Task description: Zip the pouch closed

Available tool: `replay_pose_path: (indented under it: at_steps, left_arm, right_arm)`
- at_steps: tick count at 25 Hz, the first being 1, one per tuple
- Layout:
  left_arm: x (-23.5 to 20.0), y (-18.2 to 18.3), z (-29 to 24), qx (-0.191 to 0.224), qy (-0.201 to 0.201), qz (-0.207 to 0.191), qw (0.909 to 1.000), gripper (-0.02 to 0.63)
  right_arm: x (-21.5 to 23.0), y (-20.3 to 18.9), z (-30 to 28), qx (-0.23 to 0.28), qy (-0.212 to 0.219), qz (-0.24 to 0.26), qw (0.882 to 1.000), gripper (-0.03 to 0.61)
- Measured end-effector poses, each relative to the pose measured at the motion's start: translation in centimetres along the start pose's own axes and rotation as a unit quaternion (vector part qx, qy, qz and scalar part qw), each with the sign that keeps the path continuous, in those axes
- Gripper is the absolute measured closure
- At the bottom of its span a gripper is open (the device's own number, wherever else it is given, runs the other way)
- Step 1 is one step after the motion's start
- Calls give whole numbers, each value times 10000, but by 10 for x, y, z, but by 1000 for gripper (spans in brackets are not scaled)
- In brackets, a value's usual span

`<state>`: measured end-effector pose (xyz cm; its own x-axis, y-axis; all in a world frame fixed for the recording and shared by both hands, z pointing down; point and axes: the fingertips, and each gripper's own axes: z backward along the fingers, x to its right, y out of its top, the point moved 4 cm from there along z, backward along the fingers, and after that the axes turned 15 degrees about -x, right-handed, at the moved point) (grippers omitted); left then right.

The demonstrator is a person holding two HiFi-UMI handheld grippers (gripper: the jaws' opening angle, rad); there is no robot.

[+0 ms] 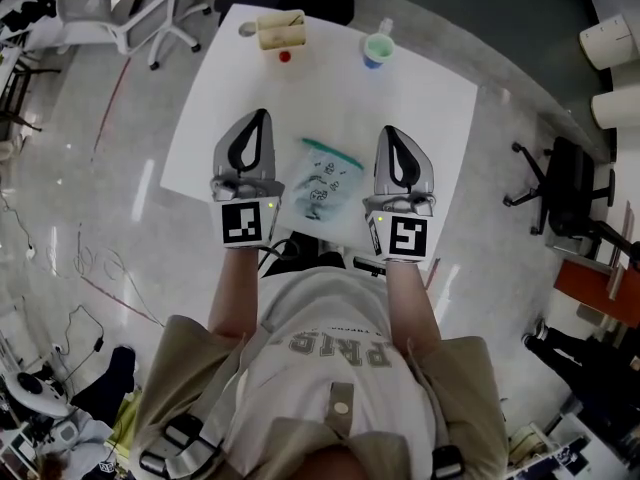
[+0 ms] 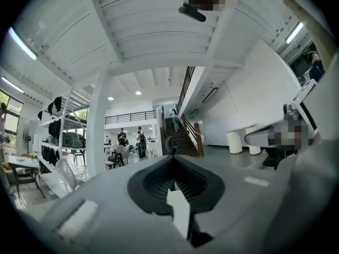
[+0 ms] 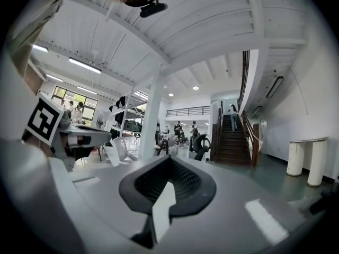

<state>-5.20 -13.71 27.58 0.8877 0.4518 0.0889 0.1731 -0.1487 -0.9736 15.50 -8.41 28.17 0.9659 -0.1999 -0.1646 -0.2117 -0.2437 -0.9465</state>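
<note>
A pale pouch (image 1: 322,183) with dark printed figures and a green zip strip along its far edge lies on the white table (image 1: 430,118), near the front edge. In the head view my left gripper (image 1: 260,116) is held to the left of the pouch and my right gripper (image 1: 391,131) to its right, both pointing away from me. Neither touches the pouch. Both are shut with nothing between the jaws. The left gripper view shows only the shut left gripper (image 2: 172,159) and the room beyond it. The right gripper view shows the same for the right gripper (image 3: 168,162). The pouch is in neither gripper view.
At the table's far edge stand a beige box (image 1: 281,30), a small red object (image 1: 285,56) and a green cup (image 1: 378,50). A white office chair (image 1: 125,13) stands at the far left and a black chair (image 1: 560,183) at the right.
</note>
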Motion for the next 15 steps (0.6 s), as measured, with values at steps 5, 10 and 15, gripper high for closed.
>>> replay_pose_path:
  at_steps: [5, 10, 15]
  left_arm:
    - [5, -7, 7, -82, 3, 46, 10000, 601]
    - [11, -4, 6, -71, -7, -123, 9999, 601]
    - [11, 1, 7, -16, 0, -70, 10000, 601]
  right_arm:
    - [0, 2, 4, -21, 21, 88, 10000, 580]
    - [2, -5, 5, -93, 7, 61, 9999, 580]
    - [1, -1, 7, -91, 5, 166, 9998, 580]
